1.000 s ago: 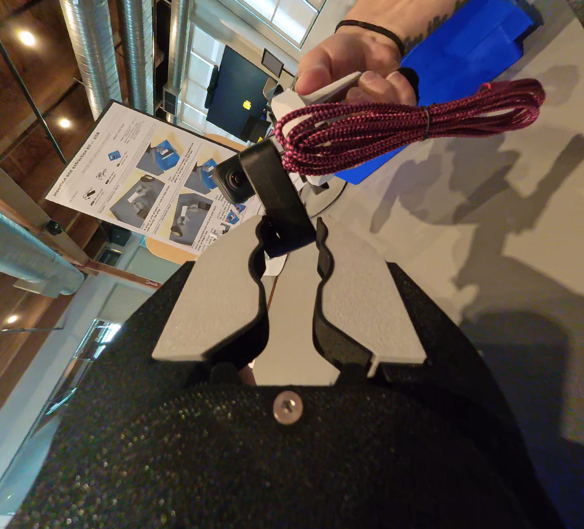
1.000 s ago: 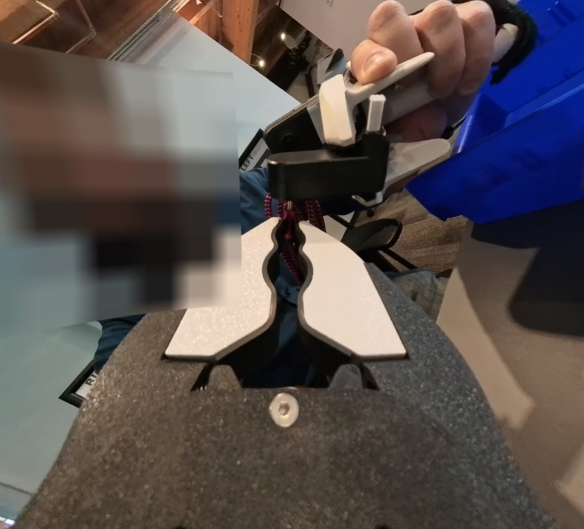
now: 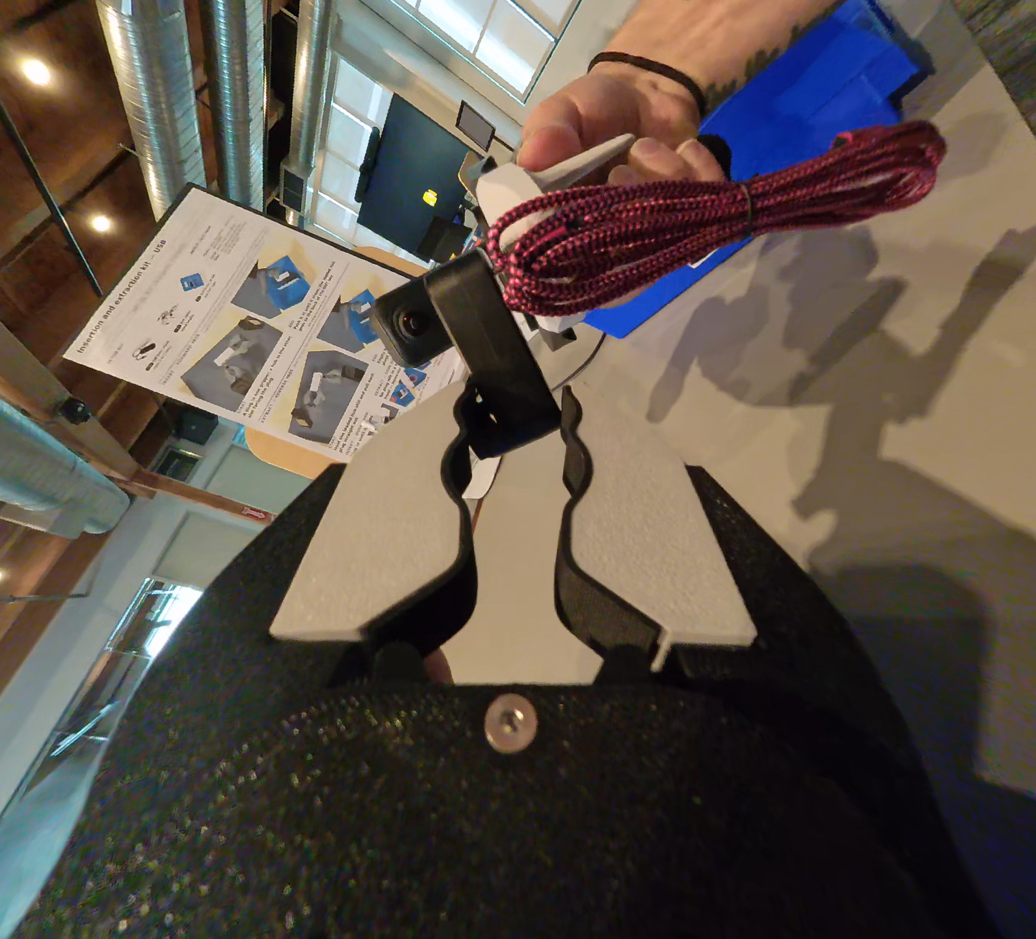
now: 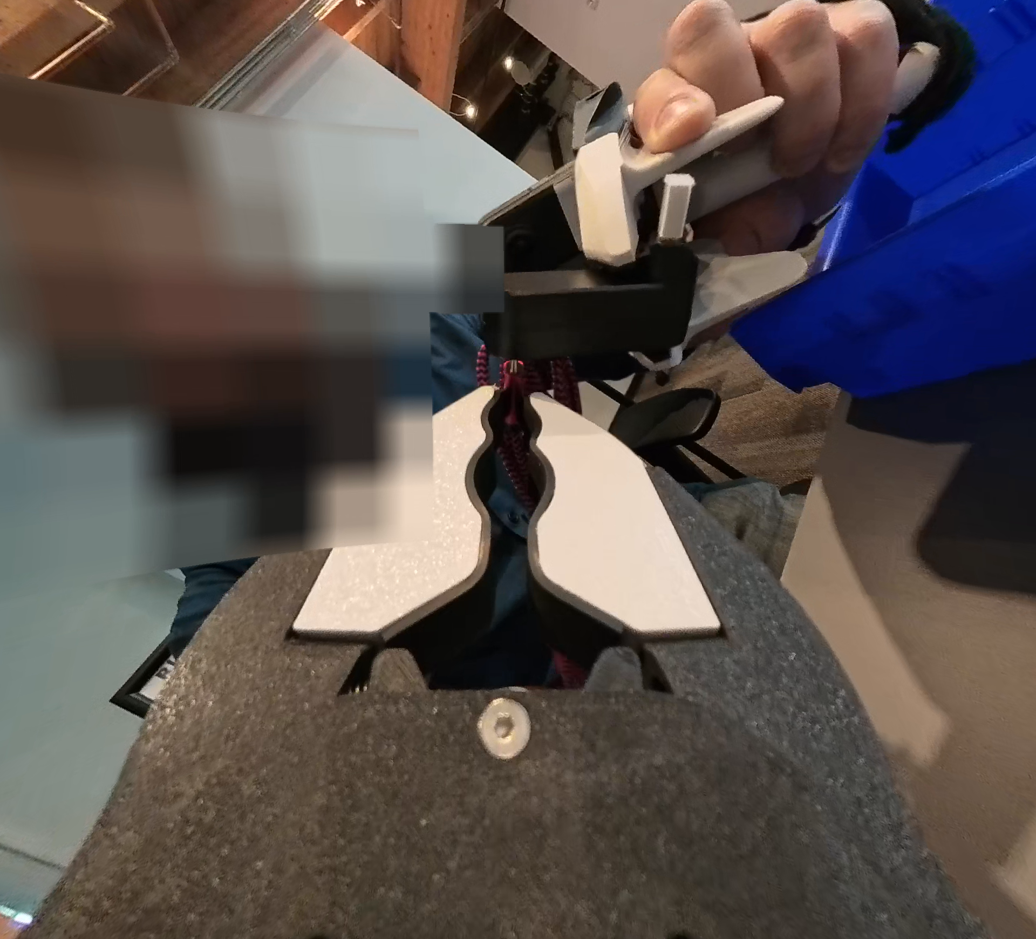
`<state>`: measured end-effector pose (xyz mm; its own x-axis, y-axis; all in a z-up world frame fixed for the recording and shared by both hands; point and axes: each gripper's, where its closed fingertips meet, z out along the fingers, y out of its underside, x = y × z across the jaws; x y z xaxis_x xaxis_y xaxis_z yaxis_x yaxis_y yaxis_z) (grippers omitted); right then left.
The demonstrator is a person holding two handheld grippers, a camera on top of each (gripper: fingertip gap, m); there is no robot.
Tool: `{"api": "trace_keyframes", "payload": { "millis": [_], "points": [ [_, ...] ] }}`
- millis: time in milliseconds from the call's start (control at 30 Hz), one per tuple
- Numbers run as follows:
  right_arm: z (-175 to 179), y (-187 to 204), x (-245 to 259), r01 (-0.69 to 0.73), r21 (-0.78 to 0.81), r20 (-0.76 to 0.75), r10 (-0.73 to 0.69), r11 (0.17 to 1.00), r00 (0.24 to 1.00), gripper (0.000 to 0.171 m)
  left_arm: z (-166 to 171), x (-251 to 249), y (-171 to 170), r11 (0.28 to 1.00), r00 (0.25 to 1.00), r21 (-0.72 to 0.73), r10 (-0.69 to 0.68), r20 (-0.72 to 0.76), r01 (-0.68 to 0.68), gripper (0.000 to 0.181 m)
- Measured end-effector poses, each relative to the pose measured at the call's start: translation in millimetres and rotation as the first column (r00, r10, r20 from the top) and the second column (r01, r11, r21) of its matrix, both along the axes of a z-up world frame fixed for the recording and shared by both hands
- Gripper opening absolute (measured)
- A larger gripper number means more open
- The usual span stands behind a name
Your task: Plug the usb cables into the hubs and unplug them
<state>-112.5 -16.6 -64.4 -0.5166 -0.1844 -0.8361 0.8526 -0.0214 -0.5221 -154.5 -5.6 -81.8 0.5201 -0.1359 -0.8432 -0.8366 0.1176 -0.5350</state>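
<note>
The bundled red cable [image 3: 701,233], tied at its middle by a thin band, hangs in the air above the grey surface [image 3: 841,351], in front of the blue bin [image 3: 813,88]. The right tongs [image 4: 513,399] are nearly closed on a strand of it. The left tongs [image 3: 513,402] stand apart and hold nothing, facing the other tool's black mount. Compared with a second ago almost nothing has shifted: the bundle sits in the same spot and the grip is unchanged. No hub shows in either view, so plugging looks not yet begun; the cable likely needs unbundling first.
</note>
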Motion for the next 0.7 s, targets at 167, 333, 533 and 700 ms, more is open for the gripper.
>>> {"api": "trace_keyframes", "payload": {
  "millis": [167,333,533,700],
  "points": [
    [2.0,-1.7,1.0,-0.004,-0.021,-0.009,0.004,1.000,1.000,0.005,1.9,1.6,-1.0,0.999,0.999,0.027,0.018,-0.046,-0.017,0.029],
    [-1.6,-0.1,-0.3,0.016,-0.015,-0.012,-0.016,1.000,1.000,0.005,-0.2,2.5,-4.8,0.999,0.995,0.042,0.036,-0.090,-0.032,0.029],
    [-3.7,-5.8,5.7,-0.017,0.001,-0.014,0.017,1.000,1.000,0.005,-1.5,9.3,-11.0,1.000,0.993,-0.014,0.000,-0.122,-0.002,0.029],
    [-4.0,-9.0,12.6,-0.059,0.024,-0.028,0.060,0.998,0.998,0.005,-2.4,17.8,-17.2,0.997,0.990,-0.070,-0.045,-0.130,0.036,0.029]
  ]
}}
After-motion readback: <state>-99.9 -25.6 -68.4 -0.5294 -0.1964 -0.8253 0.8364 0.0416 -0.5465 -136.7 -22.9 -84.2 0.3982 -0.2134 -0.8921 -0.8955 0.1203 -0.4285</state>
